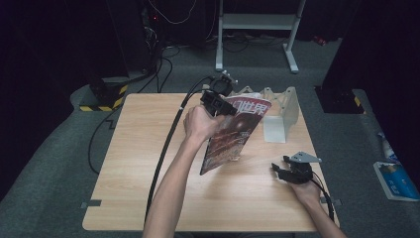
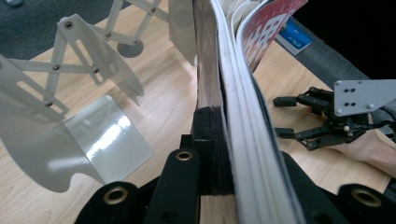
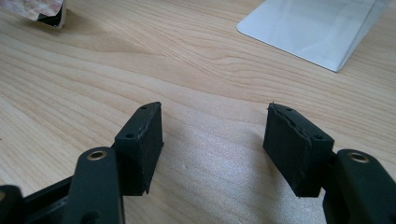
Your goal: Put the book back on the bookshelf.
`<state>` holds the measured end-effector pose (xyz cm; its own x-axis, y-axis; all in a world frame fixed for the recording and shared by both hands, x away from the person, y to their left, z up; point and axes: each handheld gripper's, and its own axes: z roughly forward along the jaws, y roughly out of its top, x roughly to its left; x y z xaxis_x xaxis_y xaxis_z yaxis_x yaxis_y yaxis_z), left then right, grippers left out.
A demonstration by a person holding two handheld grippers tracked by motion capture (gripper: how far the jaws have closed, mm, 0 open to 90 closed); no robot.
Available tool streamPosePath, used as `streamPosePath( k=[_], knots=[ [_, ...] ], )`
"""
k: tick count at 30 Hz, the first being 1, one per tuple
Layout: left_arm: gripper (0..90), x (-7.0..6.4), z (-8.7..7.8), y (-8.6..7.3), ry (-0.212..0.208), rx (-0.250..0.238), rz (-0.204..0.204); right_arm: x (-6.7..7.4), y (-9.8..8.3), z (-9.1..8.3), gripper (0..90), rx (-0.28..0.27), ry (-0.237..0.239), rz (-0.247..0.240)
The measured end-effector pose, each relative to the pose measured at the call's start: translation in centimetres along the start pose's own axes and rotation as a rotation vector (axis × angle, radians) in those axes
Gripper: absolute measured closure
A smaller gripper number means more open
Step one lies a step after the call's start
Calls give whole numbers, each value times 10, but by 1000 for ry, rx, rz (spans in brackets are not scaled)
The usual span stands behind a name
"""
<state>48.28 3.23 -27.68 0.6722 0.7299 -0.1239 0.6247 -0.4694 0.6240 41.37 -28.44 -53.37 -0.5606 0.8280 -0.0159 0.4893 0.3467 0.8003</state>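
We work at a pale wooden table [image 1: 148, 163] on grey carpet in a dark room. Our left gripper [image 1: 216, 101], at the table's 12 o'clock, is clamped on the magazine [image 1: 233, 131], which hangs tilted from its jaws toward 6 o'clock, beside the white folding rack [image 1: 282, 111]. Our right gripper [image 1: 278, 169] rests at 4 o'clock, jaws spread with nothing between them, well apart from the magazine.
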Motion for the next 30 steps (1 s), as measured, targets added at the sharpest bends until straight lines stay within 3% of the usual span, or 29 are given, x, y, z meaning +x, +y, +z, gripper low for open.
streamPosePath(
  k=[23, 30],
  knots=[
    [833, 24, -11, -6, 28, -48, -87, 0, 0, -1, 373, 2, -4, 1],
    [833, 38, -17, -11, 32, -103, -148, -1, 0, -1, 374, 2, -7, -1]
  ],
)
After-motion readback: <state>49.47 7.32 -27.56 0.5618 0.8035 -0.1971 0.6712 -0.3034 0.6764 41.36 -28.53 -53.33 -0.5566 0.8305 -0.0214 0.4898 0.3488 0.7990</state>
